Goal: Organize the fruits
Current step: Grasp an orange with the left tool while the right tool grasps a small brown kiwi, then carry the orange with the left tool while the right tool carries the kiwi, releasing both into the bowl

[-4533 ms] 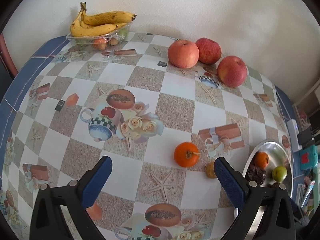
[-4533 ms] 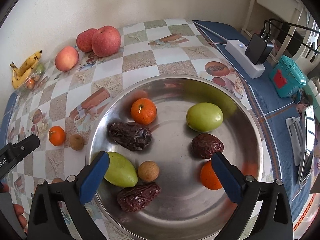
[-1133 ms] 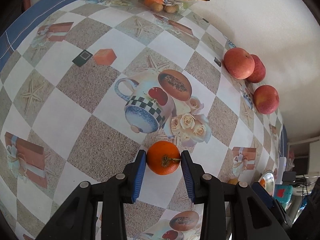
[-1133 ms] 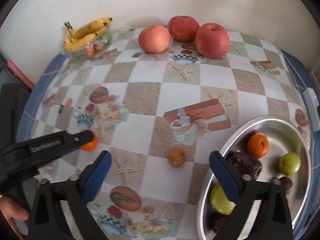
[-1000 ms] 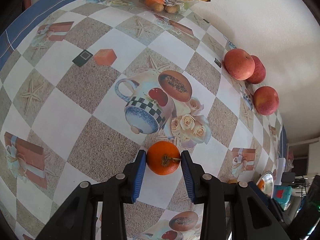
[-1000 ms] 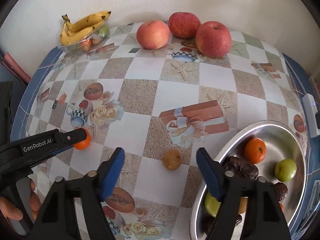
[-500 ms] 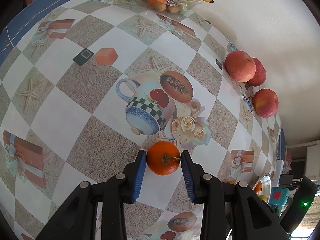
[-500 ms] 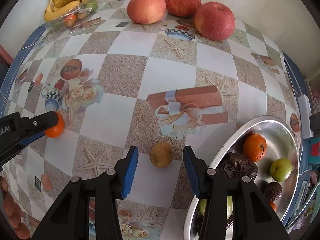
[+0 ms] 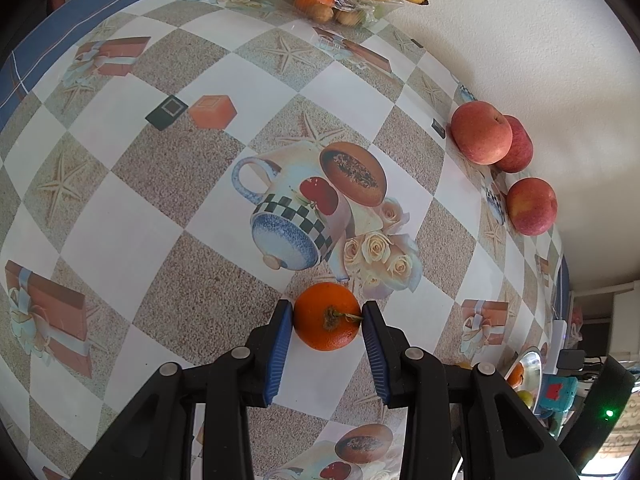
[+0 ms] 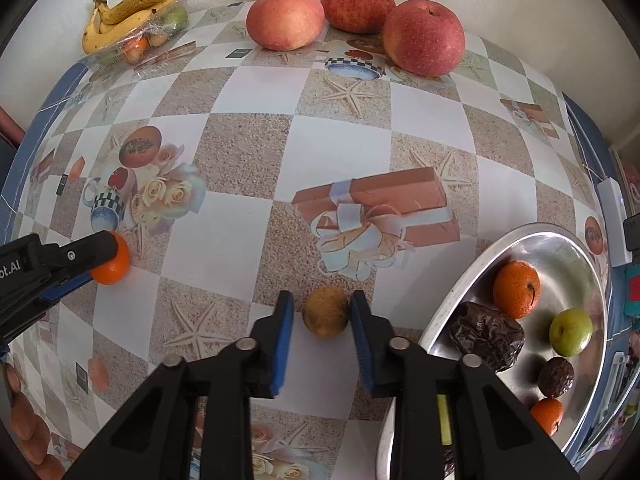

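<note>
Two stray fruits are remaining outside the steel bowl (image 10: pixel 448 312); left tongs (image 9: pixel 326 322) are clenching the tangerine (image 9: pixel 327 317); right tongs (image 10: pixel 322 314) are bracketing the brown fruit (image 10: pixel 325 311), unclenched

A desk (image 10: pixel 256 80) is being covered by a cloth chequered in white and speckled sand-beige, edged in blue and printed with starfish, terracotta gift boxes, cream roses and a blue-and-black checked jug. A bright orange tangerine (image 9: pixel 327 316) is being framed by blue pads on black fingers (image 9: pixel 276 348). A dull brown-yellow small fruit (image 10: pixel 325 311) is being shown beside a silver bowl (image 10: pixel 448 312) in which orange, green and dark wrinkled brown fruits are being displayed. Pink-red apples (image 10: pixel 423 37) and brown-spotted yellow bananas (image 10: pixel 132 8) are being set against a white wall.
</note>
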Demonstrator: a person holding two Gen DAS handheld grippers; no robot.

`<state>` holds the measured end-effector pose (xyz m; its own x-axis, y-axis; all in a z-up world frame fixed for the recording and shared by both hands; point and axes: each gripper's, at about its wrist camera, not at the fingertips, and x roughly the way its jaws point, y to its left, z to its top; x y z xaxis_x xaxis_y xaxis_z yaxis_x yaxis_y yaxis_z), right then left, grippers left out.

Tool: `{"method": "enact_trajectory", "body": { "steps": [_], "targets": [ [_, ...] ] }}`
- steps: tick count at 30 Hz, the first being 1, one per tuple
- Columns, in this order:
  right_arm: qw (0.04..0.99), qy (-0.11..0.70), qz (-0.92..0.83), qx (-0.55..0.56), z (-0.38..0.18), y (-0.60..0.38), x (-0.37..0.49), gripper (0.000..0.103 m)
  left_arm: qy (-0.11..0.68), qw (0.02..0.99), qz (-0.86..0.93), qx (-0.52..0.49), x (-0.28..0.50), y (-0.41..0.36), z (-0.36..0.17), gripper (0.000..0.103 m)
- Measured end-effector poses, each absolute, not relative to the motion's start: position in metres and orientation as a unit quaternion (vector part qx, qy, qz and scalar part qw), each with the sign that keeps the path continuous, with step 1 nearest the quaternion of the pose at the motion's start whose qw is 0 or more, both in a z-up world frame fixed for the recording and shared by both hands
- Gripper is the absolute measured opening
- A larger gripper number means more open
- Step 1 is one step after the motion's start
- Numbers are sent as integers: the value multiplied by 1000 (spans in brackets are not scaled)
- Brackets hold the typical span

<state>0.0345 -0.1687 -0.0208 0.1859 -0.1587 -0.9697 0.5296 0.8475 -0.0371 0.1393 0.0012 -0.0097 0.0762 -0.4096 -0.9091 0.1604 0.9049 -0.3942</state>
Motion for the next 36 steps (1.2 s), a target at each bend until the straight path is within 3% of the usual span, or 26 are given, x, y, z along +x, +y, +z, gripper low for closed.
{"method": "enact_trajectory", "body": {
  "steps": [19, 36],
  "targets": [
    [785, 555, -220, 166, 5, -144, 20, 25, 655, 720, -201, -107, 136, 3, -8, 38],
    [801, 477, -271, 239, 39, -159, -33, 25, 625, 709, -312, -94, 91, -38, 41, 38]
  ]
}}
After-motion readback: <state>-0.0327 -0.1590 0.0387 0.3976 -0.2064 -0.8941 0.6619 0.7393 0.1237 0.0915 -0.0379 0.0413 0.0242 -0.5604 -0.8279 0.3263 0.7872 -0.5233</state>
